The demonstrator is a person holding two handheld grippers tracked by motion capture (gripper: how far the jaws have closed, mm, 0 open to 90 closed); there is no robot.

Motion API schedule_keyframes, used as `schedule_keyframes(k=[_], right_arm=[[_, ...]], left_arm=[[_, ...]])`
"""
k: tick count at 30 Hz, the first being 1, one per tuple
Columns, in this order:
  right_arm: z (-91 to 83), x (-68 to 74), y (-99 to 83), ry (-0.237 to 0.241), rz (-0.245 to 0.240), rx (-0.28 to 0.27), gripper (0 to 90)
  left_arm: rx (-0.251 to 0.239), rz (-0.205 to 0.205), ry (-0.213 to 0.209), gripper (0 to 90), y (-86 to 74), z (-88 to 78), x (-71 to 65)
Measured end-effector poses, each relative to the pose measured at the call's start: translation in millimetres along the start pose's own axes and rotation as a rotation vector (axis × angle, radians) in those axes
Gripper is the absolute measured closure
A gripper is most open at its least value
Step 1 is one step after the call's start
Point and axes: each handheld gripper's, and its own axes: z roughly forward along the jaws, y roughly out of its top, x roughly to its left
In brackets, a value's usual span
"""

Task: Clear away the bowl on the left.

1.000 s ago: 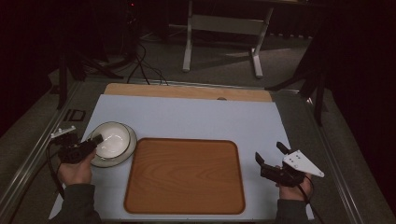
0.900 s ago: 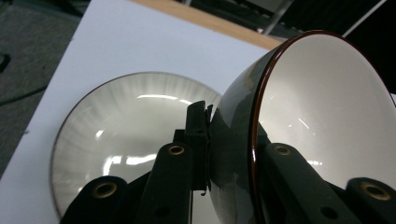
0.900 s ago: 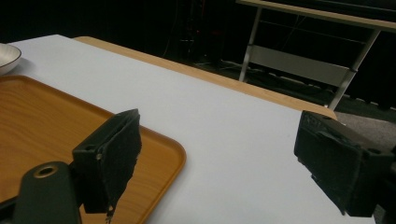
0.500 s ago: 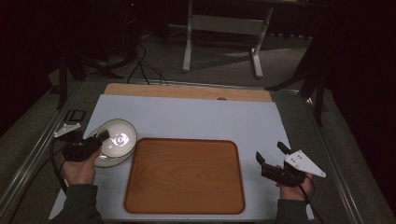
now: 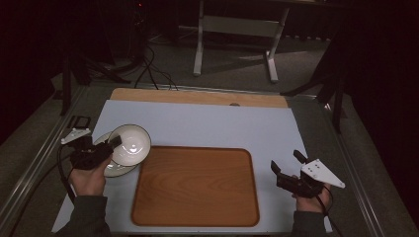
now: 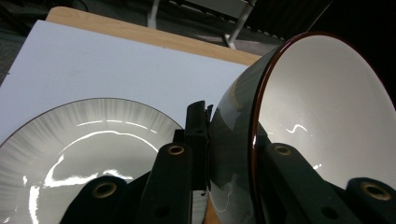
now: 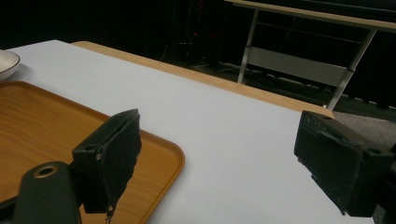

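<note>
The bowl (image 5: 129, 143), clamped by its rim in the left gripper (image 5: 106, 147) and tilted above the plate (image 5: 114, 169) beside the tray (image 5: 195, 185), should be levelled before transfer onto the tray, while the right gripper (image 5: 288, 169), jaws apart, rests beside the tray.

The bowl (image 6: 322, 121) is glazed ceramic: glossy white inside, glossy dark outside, with a red-brown rim. The plate (image 6: 88, 144) is glossy ceramic with fine grey radial streaks. The tray (image 5: 195, 185) has a smooth, satin wood-grain surface. The table (image 5: 222, 126) carries a matt, pale, smooth sheet. The right claw (image 7: 219, 163) has rough, matt black pads.
</note>
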Motion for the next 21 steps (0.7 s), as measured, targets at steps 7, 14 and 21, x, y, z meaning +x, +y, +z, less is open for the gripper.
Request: schedule_keyframes(k=[7, 14, 21], right_arm=[[0.1, -0.2, -0.1, 0.001, 0.001, -0.001, 14.3], [0.1, 0.0, 0.0, 0.013, 0.000, -0.009, 14.3], [-0.2, 0.2, 0.2, 0.016, -0.004, -0.014, 14.3]], left_arm=[[0.002, 0.009, -0.015, 80.0, 0.9, 0.5, -6.0], [0.005, 0.034, -0.032, 80.0, 0.3, 4.0, -13.8], [0.010, 0.052, -0.040, 80.0, 0.1, 6.1, -22.2]])
